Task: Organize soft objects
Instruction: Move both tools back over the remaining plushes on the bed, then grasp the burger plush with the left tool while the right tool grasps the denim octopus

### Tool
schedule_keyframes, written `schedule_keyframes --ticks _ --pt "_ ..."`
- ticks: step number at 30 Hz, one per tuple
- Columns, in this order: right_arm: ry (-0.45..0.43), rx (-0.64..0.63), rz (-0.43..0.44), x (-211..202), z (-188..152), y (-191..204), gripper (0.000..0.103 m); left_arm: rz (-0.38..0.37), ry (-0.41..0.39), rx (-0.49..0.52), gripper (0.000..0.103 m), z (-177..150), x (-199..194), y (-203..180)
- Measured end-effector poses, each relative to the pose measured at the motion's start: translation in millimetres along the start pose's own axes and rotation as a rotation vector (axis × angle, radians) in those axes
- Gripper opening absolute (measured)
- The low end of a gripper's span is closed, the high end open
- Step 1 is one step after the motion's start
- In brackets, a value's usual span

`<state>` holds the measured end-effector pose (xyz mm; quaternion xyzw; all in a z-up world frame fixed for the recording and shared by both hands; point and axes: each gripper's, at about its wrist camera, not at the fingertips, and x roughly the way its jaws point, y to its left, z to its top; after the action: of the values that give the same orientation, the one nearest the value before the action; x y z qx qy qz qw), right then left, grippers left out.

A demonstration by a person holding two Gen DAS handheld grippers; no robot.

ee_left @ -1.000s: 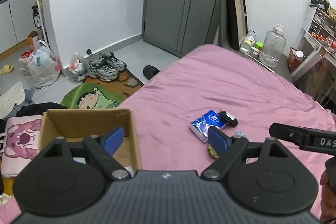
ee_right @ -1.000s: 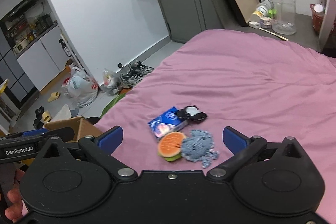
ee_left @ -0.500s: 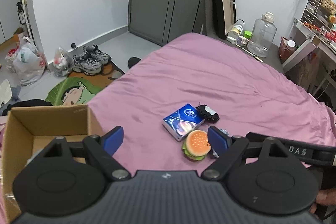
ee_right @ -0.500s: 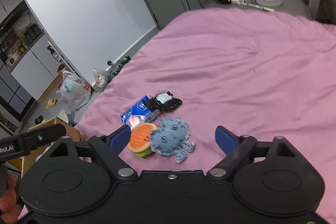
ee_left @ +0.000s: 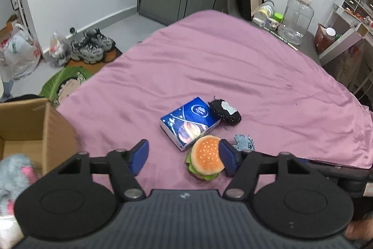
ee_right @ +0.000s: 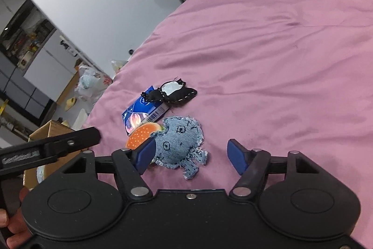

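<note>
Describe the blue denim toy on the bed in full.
The denim toy is a flat, stuffed piece of light-blue jean cloth with frayed edges, a round head with two stitched square eyes and short stubby limbs. It lies flat on the pink bedsheet, its left edge against the burger plush, just below the blue packet. It sits between the open right tongs, which have just been closing; neither pad presses it.

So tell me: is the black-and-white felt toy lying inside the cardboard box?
No, the black-and-white felt toy lies on the pink bedsheet beside the blue packet.
</note>
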<state>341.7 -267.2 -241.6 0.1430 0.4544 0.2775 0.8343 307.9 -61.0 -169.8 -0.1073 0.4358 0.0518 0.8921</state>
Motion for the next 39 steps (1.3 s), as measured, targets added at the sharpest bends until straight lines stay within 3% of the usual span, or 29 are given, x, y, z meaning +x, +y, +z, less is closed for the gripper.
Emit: schedule_keyframes --ticks 5,12,14,15,19,23,27,39 --pt "0.012 -0.043 0.025 10.8 -0.2 -3.5 0.061 -0.016 0.046 -0.017 0.048 -0.4 19.8 -4.9" --pt "0.022 -0.185 0.046 18.3 -4.9 8.9 0.061 -0.036 0.119 -0.039 0.046 -3.7 46.7 -13.0" --pt "0.026 -0.228 0.04 18.5 -7.9 13.0 0.055 -0.045 0.154 -0.055 0.046 -7.2 55.8 -13.5" --pt "0.031 -0.236 0.037 18.9 -8.5 13.2 0.047 -0.044 0.164 -0.066 0.046 -8.4 58.5 -13.1" --pt "0.033 -0.21 0.056 14.4 -5.7 7.8 0.037 -0.06 0.183 -0.101 0.046 -9.0 63.6 -11.1" --pt "0.038 -0.218 0.051 9.6 -5.9 9.1 0.036 -0.096 0.193 -0.126 0.029 -10.7 62.5 -11.5" --pt "0.018 -0.23 0.028 6.4 -9.6 14.6 0.034 -0.098 0.167 -0.087 0.023 -12.4 46.5 -15.7" --pt "-0.08 -0.256 -0.03 -33.0 -5.3 45.9 0.033 -0.122 0.009 0.011 0.022 -9.0 -25.2 -3.4"
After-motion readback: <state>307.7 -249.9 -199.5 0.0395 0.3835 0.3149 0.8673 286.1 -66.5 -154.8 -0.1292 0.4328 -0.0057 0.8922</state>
